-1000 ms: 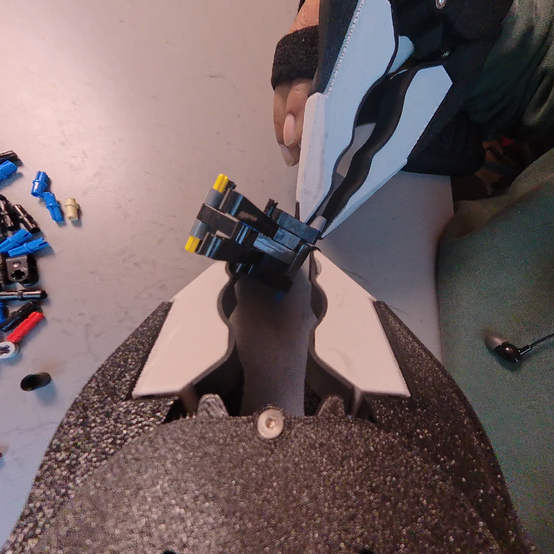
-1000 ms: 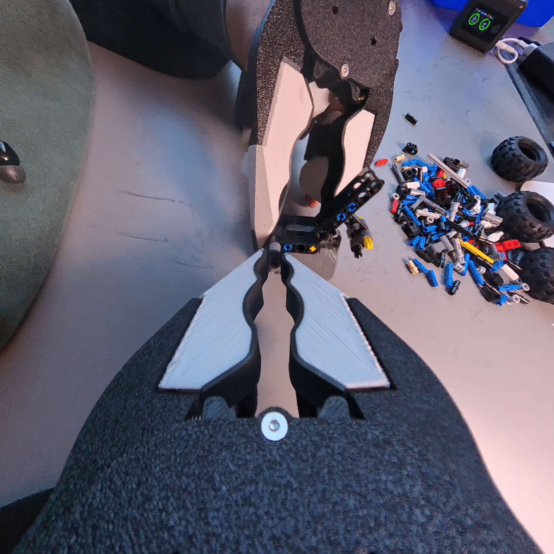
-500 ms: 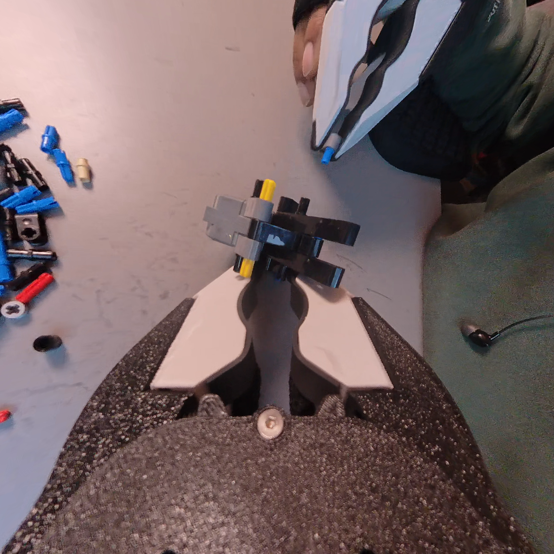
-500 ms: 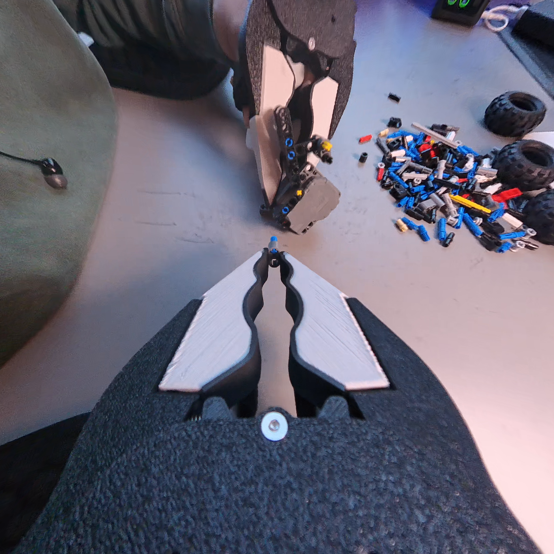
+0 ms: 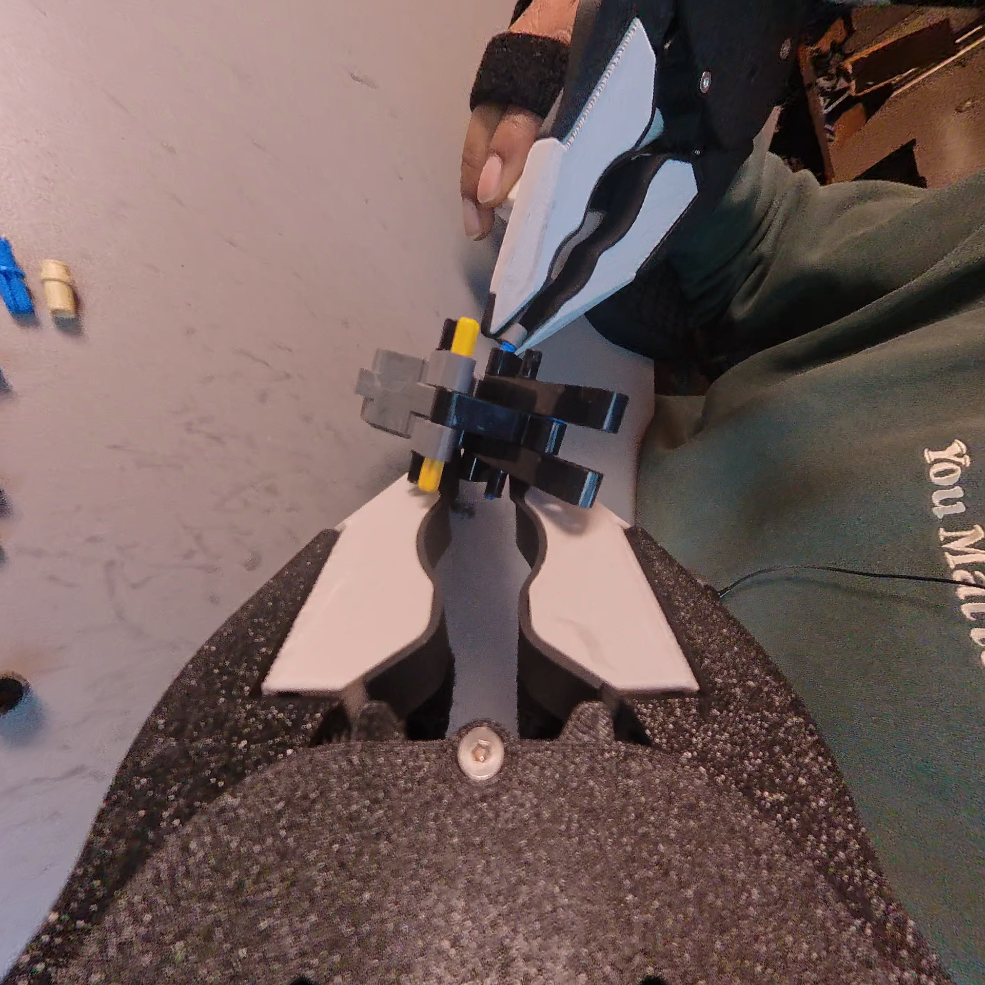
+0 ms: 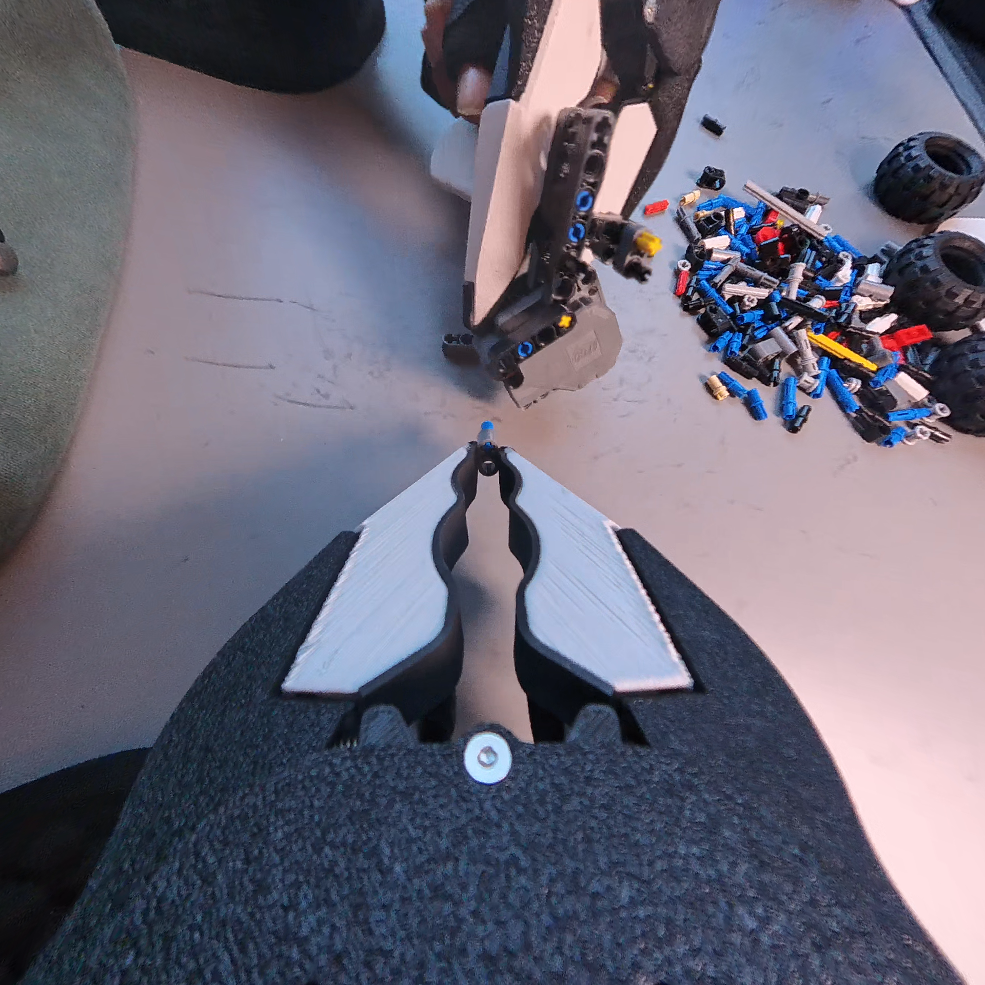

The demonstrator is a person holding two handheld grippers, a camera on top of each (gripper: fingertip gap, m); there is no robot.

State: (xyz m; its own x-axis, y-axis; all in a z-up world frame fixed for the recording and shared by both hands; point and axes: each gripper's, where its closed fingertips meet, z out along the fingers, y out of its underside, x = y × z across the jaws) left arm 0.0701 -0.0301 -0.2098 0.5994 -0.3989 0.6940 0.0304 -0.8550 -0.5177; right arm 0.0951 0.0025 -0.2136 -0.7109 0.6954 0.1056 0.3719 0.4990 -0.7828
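My left gripper (image 5: 476, 493) is shut on a black and grey toy-brick assembly (image 5: 479, 410) with yellow pins, held above the grey table (image 5: 213, 266). In the right wrist view the same assembly (image 6: 554, 298) hangs from the left gripper (image 6: 538, 298), its grey block low near the table. My right gripper (image 6: 486, 453) is shut on a small grey pin with a blue tip (image 6: 486, 434). In the left wrist view the right gripper (image 5: 509, 338) holds that pin (image 5: 513, 337) right at the assembly's far edge.
A pile of small blue, black, grey and red toy parts (image 6: 799, 298) lies on the table to the right, with black rubber tyres (image 6: 943, 277) beside it. Loose blue and tan pins (image 5: 56, 285) lie far left. A person's green sleeve (image 5: 826, 426) borders the table. The tips of one gripper are about 5 centimetres away from the tips of the other.
The right gripper pulled away from the assembly with the pin, then came back close to it. The left gripper turned the assembly more upright and tightened on it.
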